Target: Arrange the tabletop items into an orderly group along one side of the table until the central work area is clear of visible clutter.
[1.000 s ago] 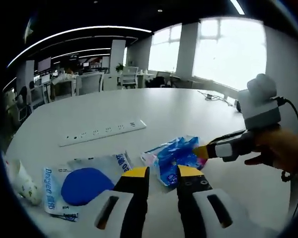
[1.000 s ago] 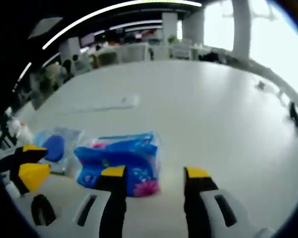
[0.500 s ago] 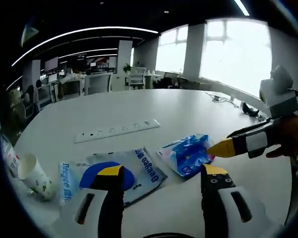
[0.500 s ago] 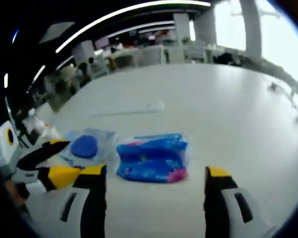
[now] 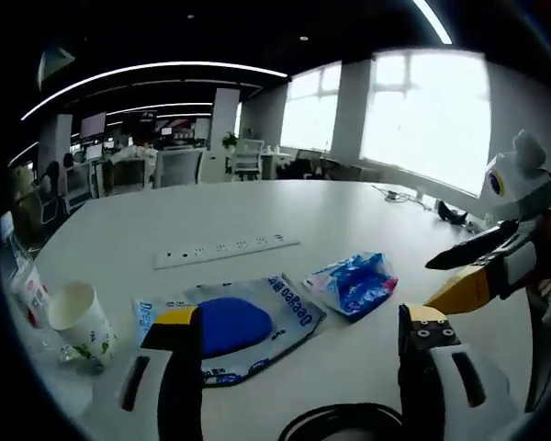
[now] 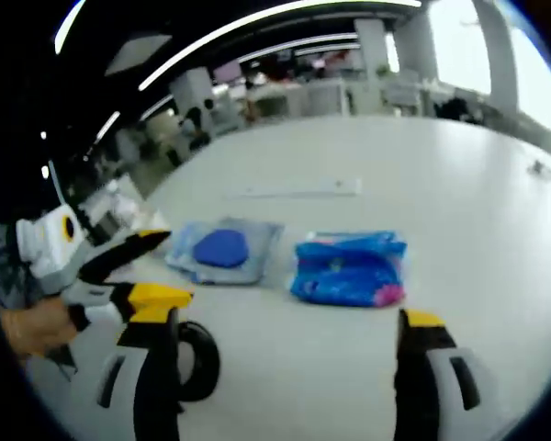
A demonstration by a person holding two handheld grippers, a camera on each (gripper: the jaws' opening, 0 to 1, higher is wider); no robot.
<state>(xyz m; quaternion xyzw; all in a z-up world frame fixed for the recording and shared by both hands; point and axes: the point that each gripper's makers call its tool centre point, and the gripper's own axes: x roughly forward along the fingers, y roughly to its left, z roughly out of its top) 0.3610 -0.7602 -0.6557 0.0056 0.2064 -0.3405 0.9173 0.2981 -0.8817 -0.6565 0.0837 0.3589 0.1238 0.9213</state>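
A blue plastic packet [image 5: 354, 283] lies flat on the white table [image 5: 257, 216], with a clear pouch holding a blue disc [image 5: 225, 323] to its left. My left gripper [image 5: 298, 322] stands open, wide above the near table edge, holding nothing. My right gripper [image 5: 445, 278] comes in from the right, open and just short of the packet. In the right gripper view the blue packet [image 6: 349, 271] and the pouch [image 6: 222, 250] lie side by side ahead of my open right gripper [image 6: 289, 322]. The left gripper [image 6: 156, 266] enters at the left, held by a hand [image 6: 32, 326].
A paper cup [image 5: 78, 322] stands at the left, with a small carton [image 5: 23, 289] beside it. A white power strip [image 5: 225, 250] lies behind the pouch. A black ring [image 6: 197, 360] lies near the front edge. Cables [image 5: 395, 193] rest at the far right.
Both grippers have drawn back from the packet and pouch, and both pairs of jaws have spread wider. The black ring has come into view near the front edge.
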